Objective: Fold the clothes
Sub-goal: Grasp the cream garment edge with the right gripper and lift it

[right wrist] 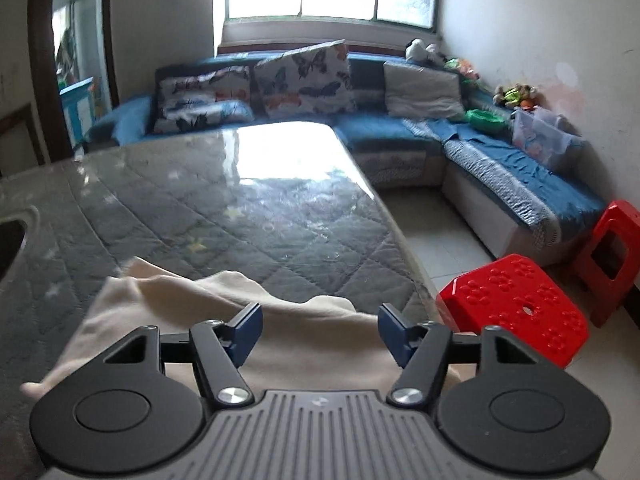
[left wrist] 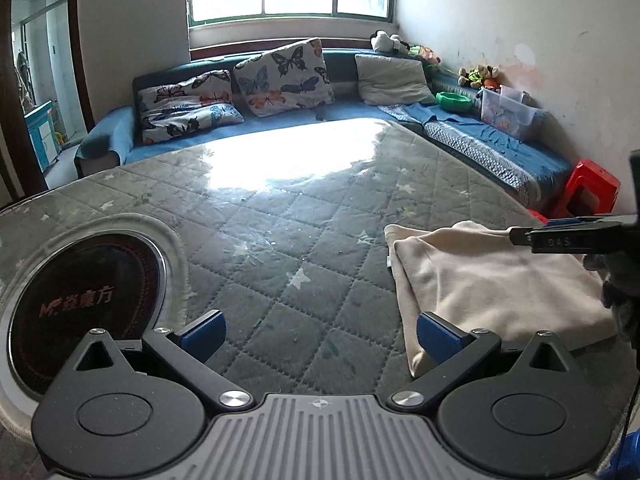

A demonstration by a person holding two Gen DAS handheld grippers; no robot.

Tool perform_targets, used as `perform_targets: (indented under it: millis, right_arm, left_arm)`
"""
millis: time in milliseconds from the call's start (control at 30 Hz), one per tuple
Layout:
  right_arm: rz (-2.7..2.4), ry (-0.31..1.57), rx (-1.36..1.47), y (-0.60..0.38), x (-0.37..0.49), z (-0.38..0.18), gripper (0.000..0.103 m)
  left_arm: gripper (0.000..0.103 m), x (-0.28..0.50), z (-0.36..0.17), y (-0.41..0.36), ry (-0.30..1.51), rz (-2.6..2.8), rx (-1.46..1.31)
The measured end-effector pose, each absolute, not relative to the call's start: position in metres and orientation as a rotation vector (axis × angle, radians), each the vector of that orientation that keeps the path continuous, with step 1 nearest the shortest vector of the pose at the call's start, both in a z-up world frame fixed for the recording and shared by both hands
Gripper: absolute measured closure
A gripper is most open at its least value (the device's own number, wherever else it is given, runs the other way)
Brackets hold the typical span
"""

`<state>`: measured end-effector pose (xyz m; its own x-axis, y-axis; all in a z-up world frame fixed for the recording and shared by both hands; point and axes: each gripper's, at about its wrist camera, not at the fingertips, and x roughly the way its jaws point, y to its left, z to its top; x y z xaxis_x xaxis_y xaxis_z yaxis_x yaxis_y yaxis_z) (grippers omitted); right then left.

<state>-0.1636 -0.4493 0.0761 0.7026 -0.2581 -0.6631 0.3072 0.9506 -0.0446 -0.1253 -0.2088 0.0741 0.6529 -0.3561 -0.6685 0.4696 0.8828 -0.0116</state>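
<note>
A cream folded garment (left wrist: 500, 280) lies on the right part of the quilted grey table (left wrist: 280, 220). My left gripper (left wrist: 320, 336) stands open and wide over the table just left of the garment; its right fingertip overlaps the garment's near left edge, and nothing is between the pads. In the right wrist view, my right gripper (right wrist: 320, 332) hovers open above the same garment (right wrist: 304, 352), whose far edge is rumpled, and the pads are not pressing on the fabric. One of its fingers (left wrist: 560, 240) reaches in from the right, above the garment.
A round black cooktop (left wrist: 84, 292) is set into the table at the left. The table's right edge (right wrist: 404, 248) drops to a tiled floor with two red stools (right wrist: 516, 312) (right wrist: 612, 256). A blue corner sofa (left wrist: 280, 120) with cushions lines the far walls.
</note>
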Motion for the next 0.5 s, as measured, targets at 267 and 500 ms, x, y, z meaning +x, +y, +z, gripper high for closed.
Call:
perform_targets:
  millis: [267,500]
  right_arm:
    - [-0.259,0.753,0.036,-0.455,-0.156,0.071,0.092]
    - [-0.272,0.724,0.006,-0.443,-0.160,0.086,0.103]
  left_arm:
    - [0.000,-0.116,0.062,-0.213,0.749,-0.457,0.174]
    - [0.000,-0.118,0.064,-0.202,0.740,-0.448,0.163]
